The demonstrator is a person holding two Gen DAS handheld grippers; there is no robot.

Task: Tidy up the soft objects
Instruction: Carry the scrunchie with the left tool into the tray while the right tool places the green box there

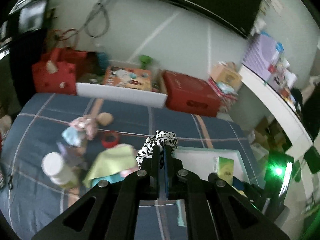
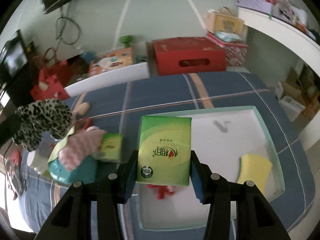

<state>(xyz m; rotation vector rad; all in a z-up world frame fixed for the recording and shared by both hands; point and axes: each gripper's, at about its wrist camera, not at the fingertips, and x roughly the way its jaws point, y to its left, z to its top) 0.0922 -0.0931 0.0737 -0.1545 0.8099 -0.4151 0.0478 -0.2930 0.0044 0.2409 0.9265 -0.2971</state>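
Note:
My left gripper [image 1: 163,150] is shut on a black-and-white spotted fabric scrunchie [image 1: 160,140], held up above the blue plaid bed. The right wrist view shows the same scrunchie [image 2: 44,120] hanging at the left. My right gripper [image 2: 163,157] is shut on a green tissue pack [image 2: 165,150], its pads pressing both sides. The pack hangs over the left part of a white tray with a teal rim [image 2: 266,128]. In the tray lie a yellow sponge [image 2: 254,170] and a small red thing [image 2: 163,192], partly hidden under the pack.
On the bed left of the tray lie a second green pack [image 2: 112,147], a pink striped cloth [image 2: 80,150], a teal pouch [image 2: 74,170], a doll [image 1: 88,124], a red tape roll [image 1: 109,139] and a white bottle [image 1: 56,168]. Red boxes [image 2: 190,54] stand beyond the bed.

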